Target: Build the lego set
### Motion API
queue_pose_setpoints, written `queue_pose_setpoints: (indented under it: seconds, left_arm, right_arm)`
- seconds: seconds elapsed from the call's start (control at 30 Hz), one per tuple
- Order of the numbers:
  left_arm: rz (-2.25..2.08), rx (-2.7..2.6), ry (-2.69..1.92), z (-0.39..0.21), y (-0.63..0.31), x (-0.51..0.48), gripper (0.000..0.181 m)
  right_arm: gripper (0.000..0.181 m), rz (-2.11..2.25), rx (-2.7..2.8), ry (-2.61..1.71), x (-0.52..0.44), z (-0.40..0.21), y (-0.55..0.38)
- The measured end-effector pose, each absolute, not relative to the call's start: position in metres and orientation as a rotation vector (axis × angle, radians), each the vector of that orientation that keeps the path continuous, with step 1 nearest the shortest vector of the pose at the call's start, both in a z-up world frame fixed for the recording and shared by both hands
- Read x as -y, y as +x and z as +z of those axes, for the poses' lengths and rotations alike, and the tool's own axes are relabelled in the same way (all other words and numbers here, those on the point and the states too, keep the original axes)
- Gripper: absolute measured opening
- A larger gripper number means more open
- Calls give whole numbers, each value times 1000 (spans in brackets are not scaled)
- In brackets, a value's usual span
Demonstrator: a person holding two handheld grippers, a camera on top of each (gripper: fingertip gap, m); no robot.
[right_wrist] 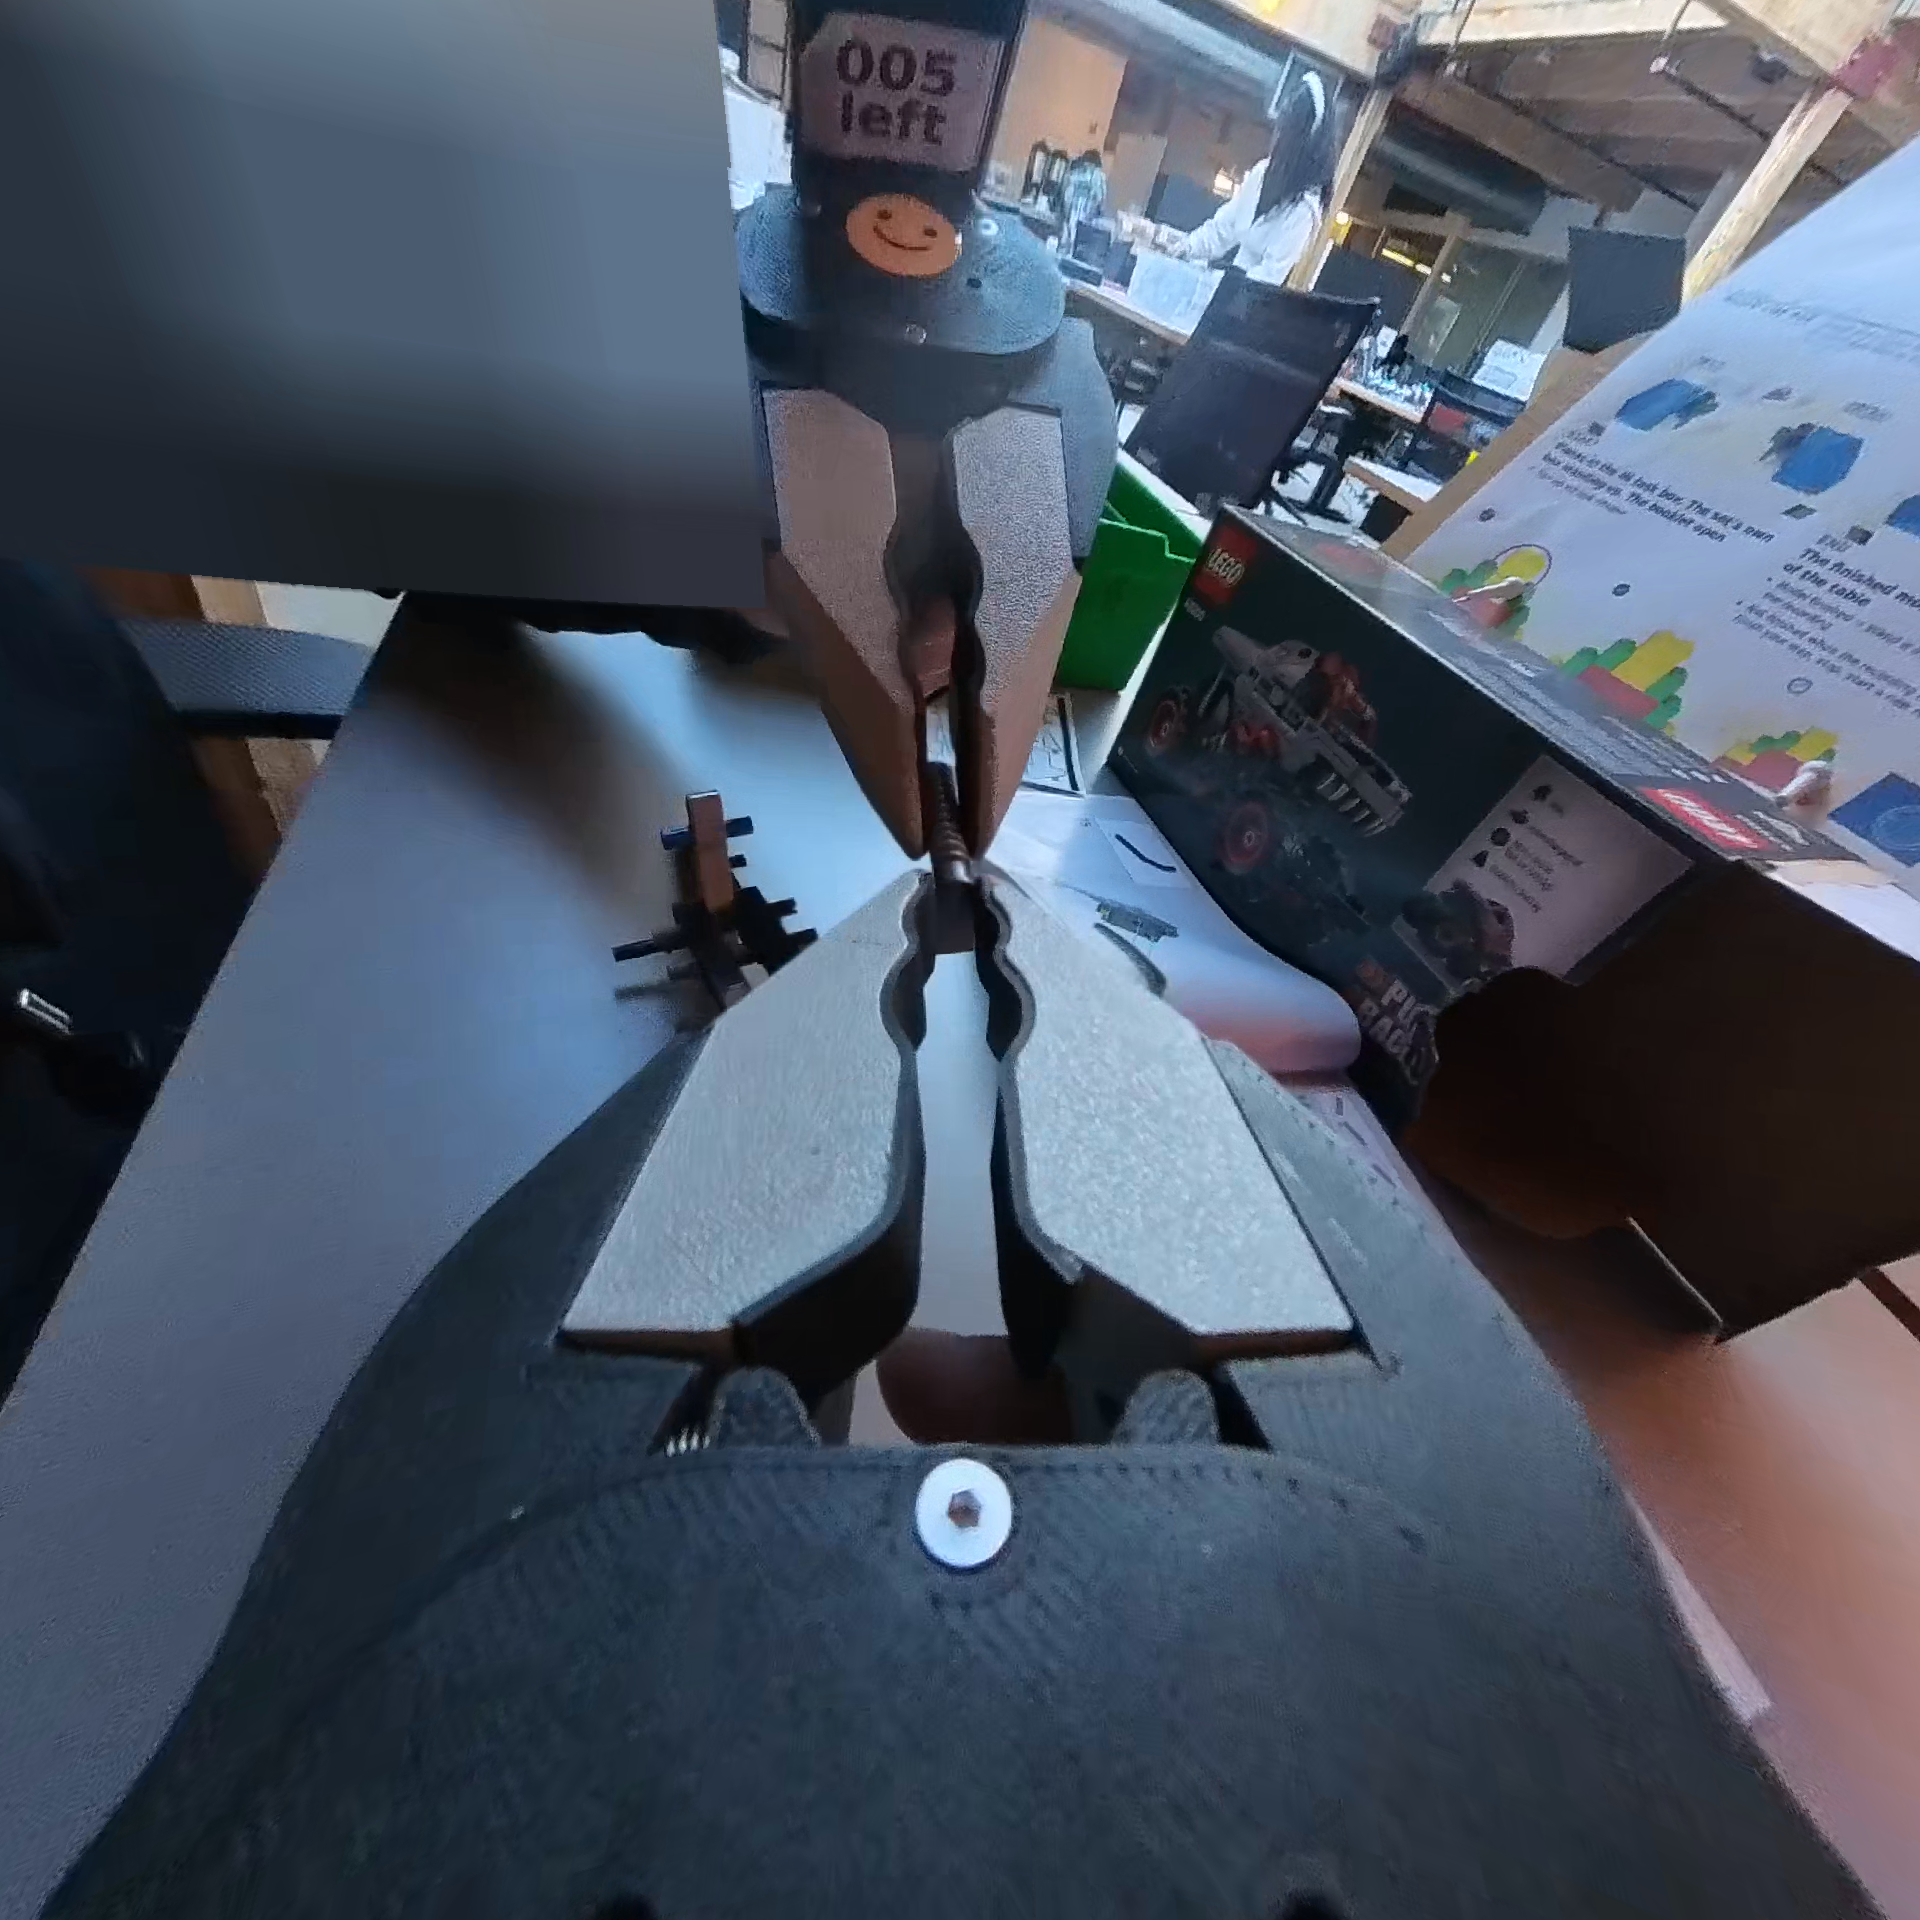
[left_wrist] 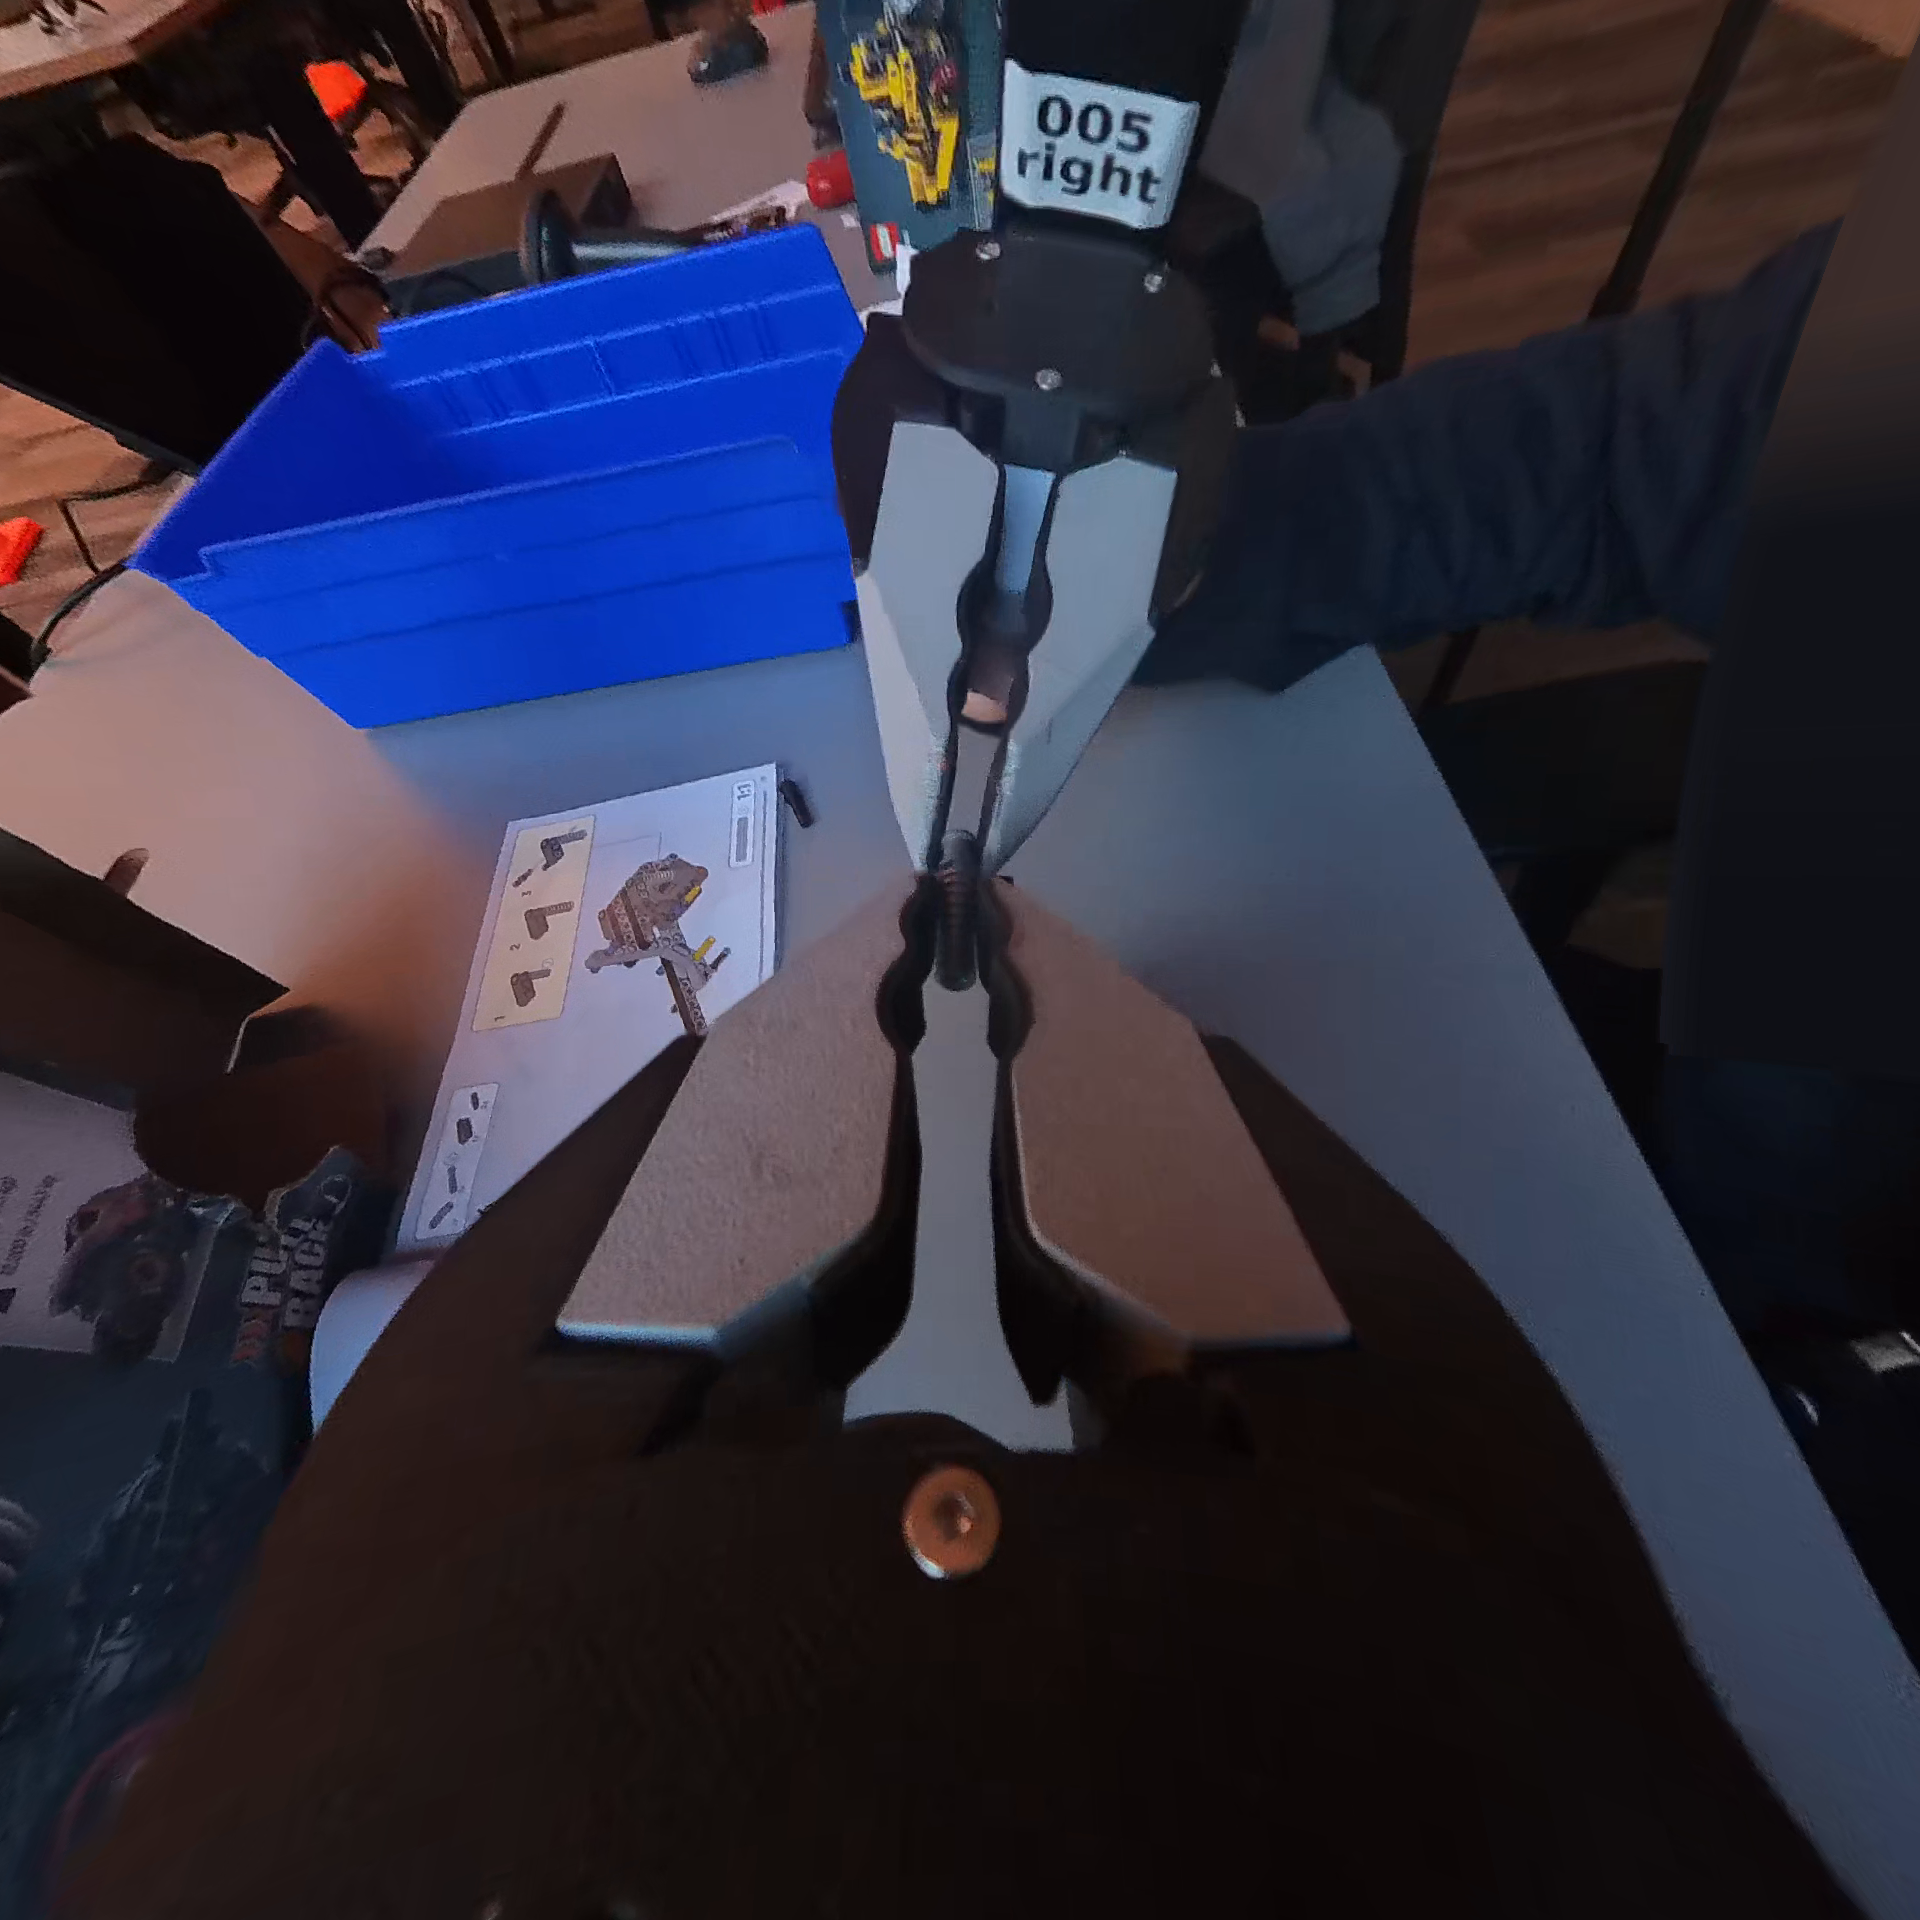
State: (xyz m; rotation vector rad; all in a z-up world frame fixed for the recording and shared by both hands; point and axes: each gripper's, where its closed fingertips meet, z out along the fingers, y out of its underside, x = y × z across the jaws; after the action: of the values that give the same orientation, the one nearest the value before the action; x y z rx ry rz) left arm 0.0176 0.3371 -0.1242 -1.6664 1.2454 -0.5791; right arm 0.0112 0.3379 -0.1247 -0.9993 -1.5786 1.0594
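Gripper bodies: matt black plastic, layered ridged print texture. Fingers [right_wrist: 779,1164]: grainy grey pads. Bin [left_wrist: 499,499]: glossy blue plastic. Instruction booklet [left_wrist: 623,935]: smooth printed paper. Set box [right_wrist: 1455,790]: printed cardboard. Table [left_wrist: 1247,935]: smooth matt grey.

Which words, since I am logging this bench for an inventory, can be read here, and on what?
I will not copy writing; these bear it:
White tag on black right gripper: printed characters.
Grey tag on black left gripper: printed characters.
Dark cardboard set box: logo, words.
White open instruction booklet: too small.
White poster sheet: blurred small print.
Black ribbed piece both grippers pinch: none visible.
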Motion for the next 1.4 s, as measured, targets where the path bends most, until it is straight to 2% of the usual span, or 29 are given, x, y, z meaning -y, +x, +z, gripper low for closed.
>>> queue_pose_setpoints:
  seconds: [0.43, 0.5, 0.8, 1.4]
  left_arm:
    - [-553, -1428, -1748, -164, 21, -325, 4]
    - [-437, -1428, -1745, -172, 19, -335, 5]
    - [-638, -1250, -1661, -136, 24, -338, 5]
    - [-891, -1125, -1588, -120, 28, -332, 5]
  right_arm:
    - [3, 1035, 1728, -979, -320, -148, 7]
    - [4, 923, 1726, -992, -330, -154, 6]
    - [4, 1111, 1610, -994, -338, -127, 18]
    - [4, 1176, 1555, -895, -331, -114, 19]
